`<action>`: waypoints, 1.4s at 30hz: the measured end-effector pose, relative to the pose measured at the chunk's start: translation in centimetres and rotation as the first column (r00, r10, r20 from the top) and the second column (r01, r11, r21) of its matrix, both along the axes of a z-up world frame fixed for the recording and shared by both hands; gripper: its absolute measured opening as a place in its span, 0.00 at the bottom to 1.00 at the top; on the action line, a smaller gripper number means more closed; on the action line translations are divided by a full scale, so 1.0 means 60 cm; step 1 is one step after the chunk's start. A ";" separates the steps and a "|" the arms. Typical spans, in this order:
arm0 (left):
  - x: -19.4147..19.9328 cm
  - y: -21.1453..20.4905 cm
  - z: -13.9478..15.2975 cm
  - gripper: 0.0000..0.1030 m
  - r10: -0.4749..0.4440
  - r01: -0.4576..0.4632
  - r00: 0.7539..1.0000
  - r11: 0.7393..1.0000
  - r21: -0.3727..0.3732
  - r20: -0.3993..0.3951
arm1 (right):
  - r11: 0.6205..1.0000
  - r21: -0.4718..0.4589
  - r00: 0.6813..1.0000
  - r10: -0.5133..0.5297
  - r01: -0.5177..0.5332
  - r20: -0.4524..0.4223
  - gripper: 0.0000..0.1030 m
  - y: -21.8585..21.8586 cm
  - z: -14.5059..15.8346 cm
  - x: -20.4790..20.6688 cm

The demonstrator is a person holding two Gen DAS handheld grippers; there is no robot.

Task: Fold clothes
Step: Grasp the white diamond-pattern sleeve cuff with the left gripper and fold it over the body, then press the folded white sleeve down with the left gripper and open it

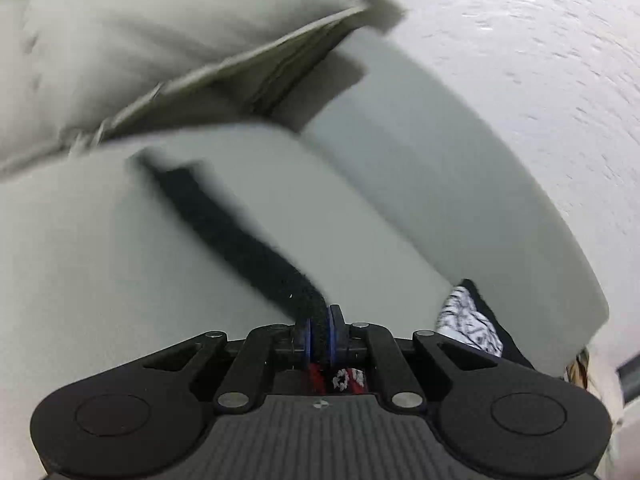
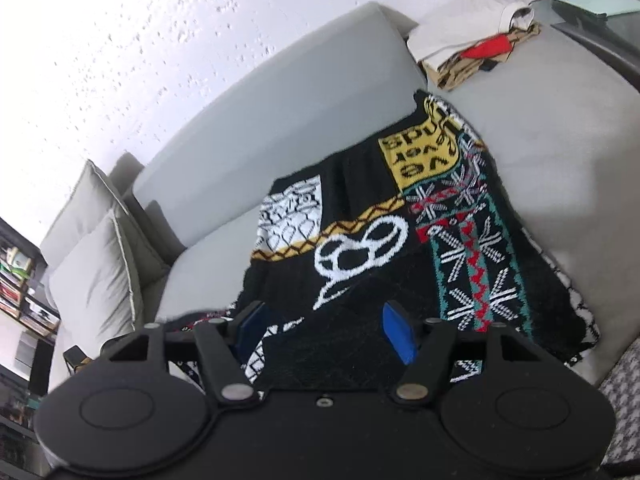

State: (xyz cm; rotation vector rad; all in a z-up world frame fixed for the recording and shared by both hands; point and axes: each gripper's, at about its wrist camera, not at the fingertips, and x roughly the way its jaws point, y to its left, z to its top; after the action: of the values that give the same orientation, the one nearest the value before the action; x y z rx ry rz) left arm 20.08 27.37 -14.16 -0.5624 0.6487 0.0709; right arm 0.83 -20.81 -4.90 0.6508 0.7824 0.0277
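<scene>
- My left gripper [image 1: 319, 330] is clenched on a black knitted edge of the sweater [image 2: 400, 240] — that strip runs up and left, away from the pads.
- My right gripper [image 2: 326, 334] is released, jaws apart over the sweater's near hem, pads clear of the knit.
- The sweater lies spread on the grey sofa [image 2: 280, 92], long axis running away from me.
- Bare cushion lies to the left; a folded pile [image 2: 472, 50] crowds the far right corner.

Black knit sweater [image 2: 384, 240], white, yellow, red, teal patterns, spread on grey sofa seat; dark edge lifted.
</scene>
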 end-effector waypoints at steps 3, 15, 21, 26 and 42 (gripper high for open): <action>-0.018 -0.078 0.065 0.06 -0.088 0.075 0.992 0.986 0.150 0.087 | 1.000 0.012 1.000 -0.014 0.013 0.026 0.62 -0.019 0.009 -0.022; -0.280 -0.572 -0.068 0.18 -0.759 0.510 0.520 -0.091 0.855 -0.391 | 0.989 0.107 0.994 -0.109 0.106 0.026 0.68 -0.125 -0.016 -0.092; -0.311 -0.516 -0.033 0.40 -0.725 0.596 0.603 0.133 0.792 -0.333 | 0.987 0.132 0.996 -0.089 0.088 -0.002 0.73 -0.150 -0.045 -0.097; -0.289 -0.408 0.019 0.48 -0.607 0.546 0.770 0.465 0.697 -0.198 | 0.987 0.150 0.998 -0.052 0.054 -0.019 0.73 -0.139 -0.071 -0.071; -0.204 -0.307 -0.039 0.59 -0.445 0.496 0.860 0.609 0.619 -0.251 | 0.923 0.275 0.958 -0.226 0.269 -0.177 0.51 -0.180 -0.192 0.065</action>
State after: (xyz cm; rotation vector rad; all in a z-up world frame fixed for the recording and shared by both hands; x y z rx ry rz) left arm 7.87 8.97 -16.51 0.3356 0.7710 -0.1776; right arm 4.74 -31.59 -16.43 1.0447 0.8355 -0.1376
